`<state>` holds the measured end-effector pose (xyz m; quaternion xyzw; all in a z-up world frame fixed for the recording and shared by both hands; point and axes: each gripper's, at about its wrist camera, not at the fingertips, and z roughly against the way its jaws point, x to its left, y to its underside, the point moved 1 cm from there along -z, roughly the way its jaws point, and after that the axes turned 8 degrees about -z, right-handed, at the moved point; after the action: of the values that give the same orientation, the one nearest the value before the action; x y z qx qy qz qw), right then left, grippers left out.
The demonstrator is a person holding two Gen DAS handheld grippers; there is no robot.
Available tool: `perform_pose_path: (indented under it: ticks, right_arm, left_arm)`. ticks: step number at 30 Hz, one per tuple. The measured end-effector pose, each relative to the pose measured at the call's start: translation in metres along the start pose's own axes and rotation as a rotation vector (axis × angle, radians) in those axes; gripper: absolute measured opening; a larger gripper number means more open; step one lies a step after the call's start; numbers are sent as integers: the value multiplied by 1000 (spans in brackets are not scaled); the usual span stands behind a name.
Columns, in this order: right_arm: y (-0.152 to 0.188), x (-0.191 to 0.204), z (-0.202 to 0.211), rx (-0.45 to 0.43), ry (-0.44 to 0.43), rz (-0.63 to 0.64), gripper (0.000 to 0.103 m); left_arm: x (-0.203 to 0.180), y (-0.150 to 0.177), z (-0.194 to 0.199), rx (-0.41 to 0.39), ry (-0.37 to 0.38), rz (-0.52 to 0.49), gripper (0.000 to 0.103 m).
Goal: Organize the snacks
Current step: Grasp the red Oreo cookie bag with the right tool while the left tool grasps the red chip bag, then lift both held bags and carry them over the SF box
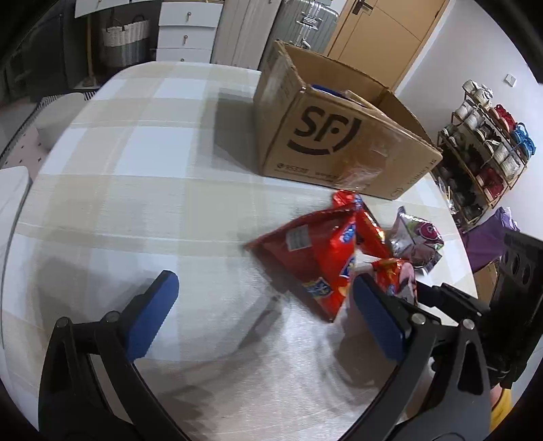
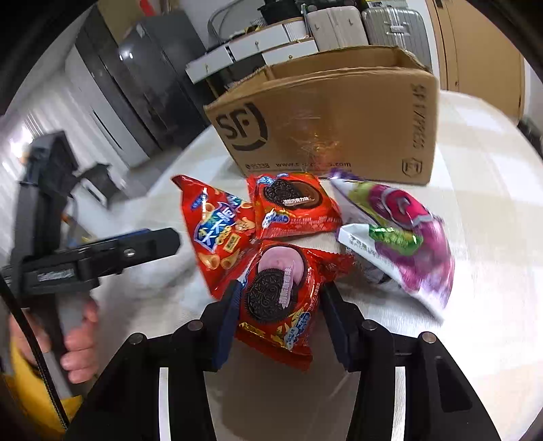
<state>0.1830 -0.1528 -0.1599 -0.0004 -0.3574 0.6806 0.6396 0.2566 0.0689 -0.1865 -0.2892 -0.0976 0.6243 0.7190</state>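
An open cardboard box (image 1: 342, 142) marked SF stands at the far side of the table; it also shows in the right wrist view (image 2: 325, 125). In front of it lie a red chip bag (image 2: 217, 230), a red Oreo pack (image 2: 292, 203) and a purple-and-white bag (image 2: 404, 237). My right gripper (image 2: 281, 305) is shut on a second red Oreo pack (image 2: 281, 298), one pad on each side. My left gripper (image 1: 264, 302) is open and empty, just left of the chip bag (image 1: 315, 257). The purple bag (image 1: 417, 237) lies further right.
The table has a beige and white checked cloth (image 1: 135, 176). Drawers (image 1: 186, 30), a woven basket (image 1: 125, 37) and suitcases (image 1: 305, 20) stand behind it. A shoe rack (image 1: 485, 152) stands at the right. The left gripper's body (image 2: 68, 257) shows left of the snacks.
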Motion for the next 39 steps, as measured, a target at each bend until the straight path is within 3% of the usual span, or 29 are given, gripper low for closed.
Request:
perform_pose_path:
  ticks: [10, 12, 13, 14, 15, 18, 28, 39]
  right_arm:
    - [28, -18, 32, -51, -62, -13, 48]
    - [29, -20, 37, -60, -67, -13, 48]
    - [30, -23, 39, -63, -70, -13, 48]
    - [32, -24, 43, -69, -77, -15, 48]
    - [33, -25, 45, -75, -84, -16, 48]
    - [36, -25, 49, -87, -87, -10, 48]
    - [44, -22, 67, -121, -83, -26, 48]
    - [54, -7, 116, -222, -92, -3, 48]
  left_arm:
    - [-23, -19, -31, 63, 27, -17, 101]
    - [-24, -19, -35, 63, 47, -18, 82]
    - [-27, -19, -33, 50, 22, -38, 78]
    - [-28, -18, -33, 43, 32, -51, 58]
    - [-31, -17, -32, 44, 59, -59, 45]
    - [-37, -13, -26, 33, 91, -93, 33]
    - [-30, -4, 8, -14, 55, -67, 29]
    - [-36, 30, 98, -142, 5, -97, 29]
